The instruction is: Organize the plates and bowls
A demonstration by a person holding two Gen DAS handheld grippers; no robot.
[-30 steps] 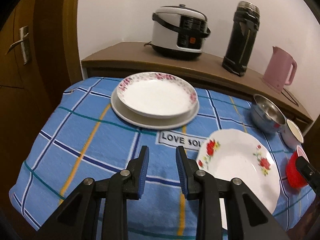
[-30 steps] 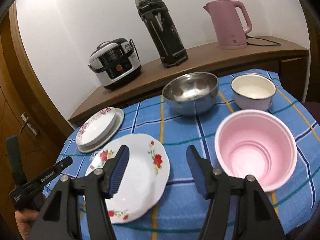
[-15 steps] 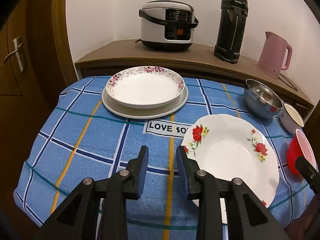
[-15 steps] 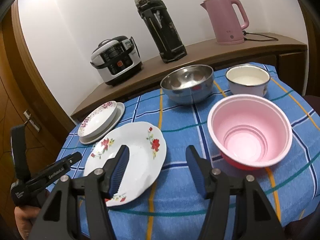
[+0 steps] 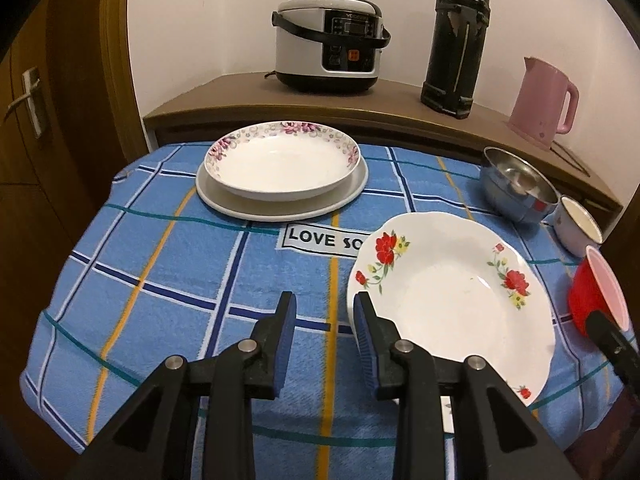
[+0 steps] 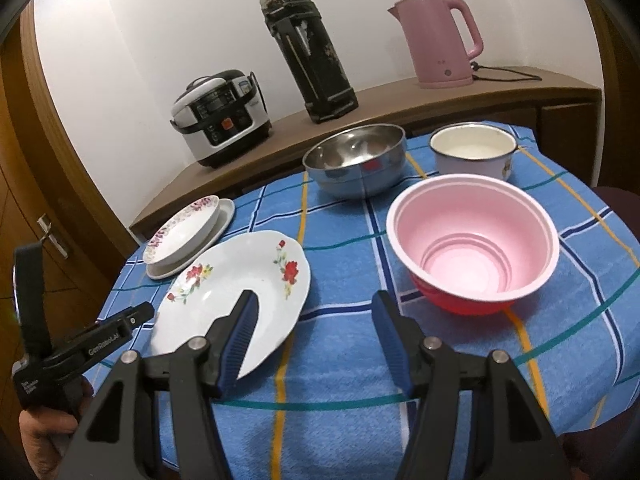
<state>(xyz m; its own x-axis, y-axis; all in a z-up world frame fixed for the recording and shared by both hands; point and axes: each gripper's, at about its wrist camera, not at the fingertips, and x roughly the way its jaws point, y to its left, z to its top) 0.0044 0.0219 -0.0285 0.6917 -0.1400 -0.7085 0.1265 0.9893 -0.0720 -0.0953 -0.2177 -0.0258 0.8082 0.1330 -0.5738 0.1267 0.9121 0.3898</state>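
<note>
Lying flat on the blue checked cloth (image 5: 168,248), the red-flowered plate (image 5: 452,292) sits nearest of all the dishes, likely the next piece to join a stack. It is white, shallow, wavy-rimmed, with flower sprays on either side. Beyond the plate, a pink-rimmed dish (image 5: 282,162) already rests on a plain plate (image 5: 280,210), probably the stacking spot. Right of the plate: steel bowl (image 6: 356,166), enamel cup (image 6: 472,152), pink bowl (image 6: 472,240). Left gripper (image 5: 323,322) hovers just beside the plate's rim, jaws parted, grasping nothing. Right gripper (image 6: 314,334) is spread wide and empty, between plate and pink bowl.
</note>
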